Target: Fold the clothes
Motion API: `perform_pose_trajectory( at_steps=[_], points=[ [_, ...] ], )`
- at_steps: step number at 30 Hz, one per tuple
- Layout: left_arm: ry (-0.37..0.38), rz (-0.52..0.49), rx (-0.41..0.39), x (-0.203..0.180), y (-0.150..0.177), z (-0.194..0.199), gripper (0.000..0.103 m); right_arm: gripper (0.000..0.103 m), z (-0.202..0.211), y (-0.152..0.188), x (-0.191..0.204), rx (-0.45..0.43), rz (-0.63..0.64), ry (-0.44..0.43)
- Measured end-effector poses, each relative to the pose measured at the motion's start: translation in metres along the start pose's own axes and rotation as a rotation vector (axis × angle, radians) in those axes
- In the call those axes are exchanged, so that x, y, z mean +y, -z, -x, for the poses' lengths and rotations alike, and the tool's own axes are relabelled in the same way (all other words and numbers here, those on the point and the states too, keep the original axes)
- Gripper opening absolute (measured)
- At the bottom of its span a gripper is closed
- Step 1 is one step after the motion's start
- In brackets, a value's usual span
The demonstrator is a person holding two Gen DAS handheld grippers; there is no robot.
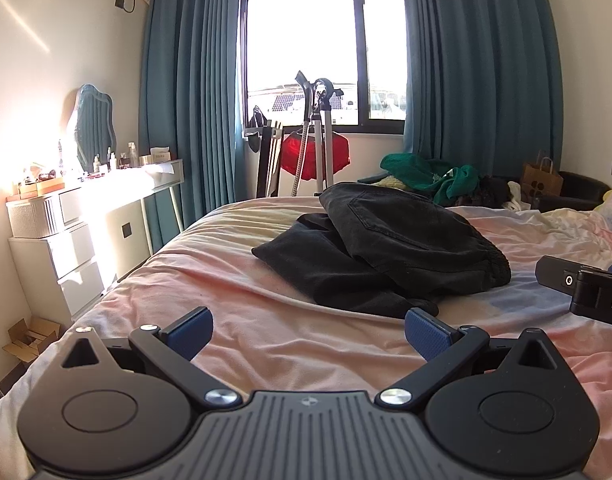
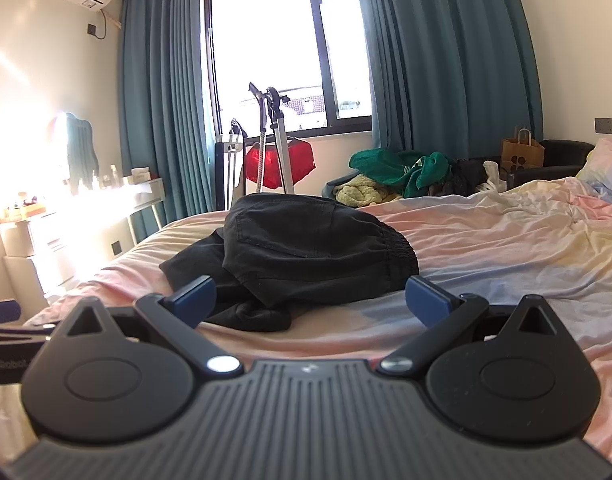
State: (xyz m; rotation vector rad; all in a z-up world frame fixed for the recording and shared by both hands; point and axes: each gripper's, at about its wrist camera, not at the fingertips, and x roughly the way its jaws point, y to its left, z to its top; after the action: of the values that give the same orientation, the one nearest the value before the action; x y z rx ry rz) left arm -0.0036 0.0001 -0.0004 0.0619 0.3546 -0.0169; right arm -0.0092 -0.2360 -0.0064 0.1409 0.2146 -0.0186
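Observation:
A black pair of trousers [image 1: 390, 252] lies crumpled in a heap on the bed [image 1: 234, 276], with an elastic waistband at its right end. It also shows in the right wrist view [image 2: 306, 248]. My left gripper [image 1: 308, 330] is open and empty, low over the sheet just in front of the heap. My right gripper [image 2: 310, 300] is open and empty, with the near edge of the heap between its blue pads. The right gripper's body shows at the right edge of the left wrist view [image 1: 586, 292].
The bed [image 2: 486, 240] has a wrinkled pink and yellow sheet. A pile of green and yellow clothes [image 2: 398, 176] lies beyond its far edge. A white dresser [image 1: 78, 232] stands at the left. A tripod [image 1: 322, 136] and red item stand by the window.

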Motion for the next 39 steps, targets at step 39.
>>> perform_pose_trajectory(
  at_steps=[39],
  points=[
    [0.354, -0.458, 0.005, -0.225, -0.024, -0.238, 0.089, 0.103, -0.059, -0.028, -0.158, 0.027, -0.349, 0.176]
  ],
)
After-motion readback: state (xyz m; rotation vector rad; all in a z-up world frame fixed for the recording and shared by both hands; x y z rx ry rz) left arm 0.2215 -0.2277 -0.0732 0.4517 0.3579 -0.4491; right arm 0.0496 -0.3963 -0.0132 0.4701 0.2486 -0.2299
